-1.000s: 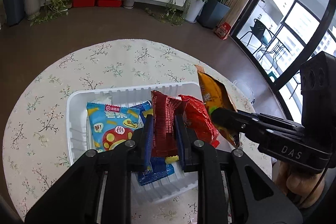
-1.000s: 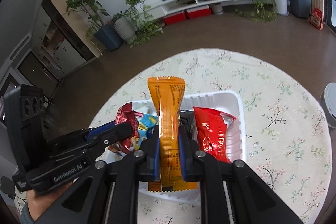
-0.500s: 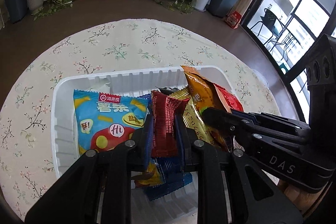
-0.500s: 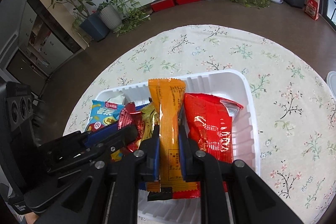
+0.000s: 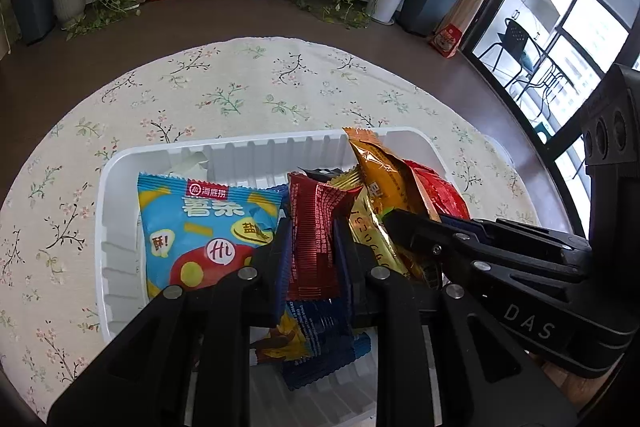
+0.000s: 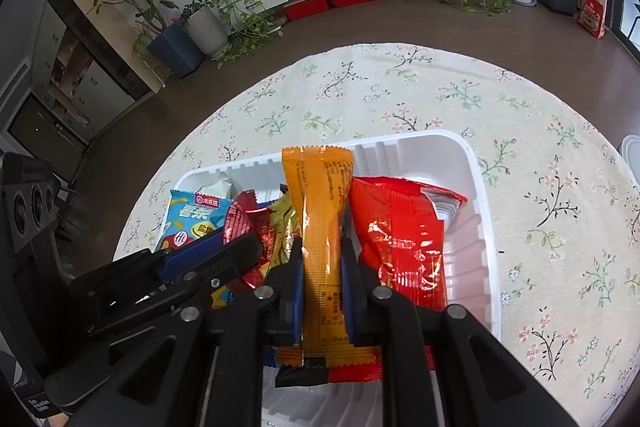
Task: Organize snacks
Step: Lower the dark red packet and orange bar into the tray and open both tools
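Both jaws pinch snack packets over the white tray (image 5: 120,267).

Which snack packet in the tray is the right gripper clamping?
The long orange packet, pinched upright in the right gripper over the white tray; the bright red packet beside it lies loose.

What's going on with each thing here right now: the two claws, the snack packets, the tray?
left gripper: shut on dark red packet
right gripper: shut on orange packet
blue chip bag: lying in tray
bright red bag: lying in tray
white tray: on table, holding snacks
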Demonstrator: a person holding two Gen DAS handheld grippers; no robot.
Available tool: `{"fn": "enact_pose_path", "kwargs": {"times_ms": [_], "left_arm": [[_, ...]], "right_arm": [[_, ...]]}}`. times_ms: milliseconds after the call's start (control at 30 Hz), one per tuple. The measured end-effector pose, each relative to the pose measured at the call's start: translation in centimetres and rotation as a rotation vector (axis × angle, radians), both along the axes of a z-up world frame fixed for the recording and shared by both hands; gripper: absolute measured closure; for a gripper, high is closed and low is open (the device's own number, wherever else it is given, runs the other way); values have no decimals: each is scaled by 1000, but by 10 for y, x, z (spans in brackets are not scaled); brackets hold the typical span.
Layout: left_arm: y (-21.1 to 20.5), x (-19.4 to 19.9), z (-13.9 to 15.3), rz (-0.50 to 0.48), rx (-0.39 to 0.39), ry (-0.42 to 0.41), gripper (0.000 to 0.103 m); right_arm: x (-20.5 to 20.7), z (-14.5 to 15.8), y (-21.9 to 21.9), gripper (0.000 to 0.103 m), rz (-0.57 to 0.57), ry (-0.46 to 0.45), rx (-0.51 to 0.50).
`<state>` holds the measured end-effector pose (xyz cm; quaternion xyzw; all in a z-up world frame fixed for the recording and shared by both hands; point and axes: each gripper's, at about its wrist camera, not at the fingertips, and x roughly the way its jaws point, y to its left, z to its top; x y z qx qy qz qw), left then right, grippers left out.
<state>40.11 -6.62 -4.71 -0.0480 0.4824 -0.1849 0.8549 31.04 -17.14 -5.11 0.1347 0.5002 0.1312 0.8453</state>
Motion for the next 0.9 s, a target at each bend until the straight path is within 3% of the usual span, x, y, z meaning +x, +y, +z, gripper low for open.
{"fn": "enact_pose_path", "kwargs": {"times_ms": [633, 900], "left_arm": [[5, -4, -3, 15, -4, 3, 83], [14, -7, 3, 43, -36, 0, 82]], "right_arm": [[2, -13, 3, 85, -1, 22, -7], [-1, -4, 4, 79, -11, 13, -38]]}}
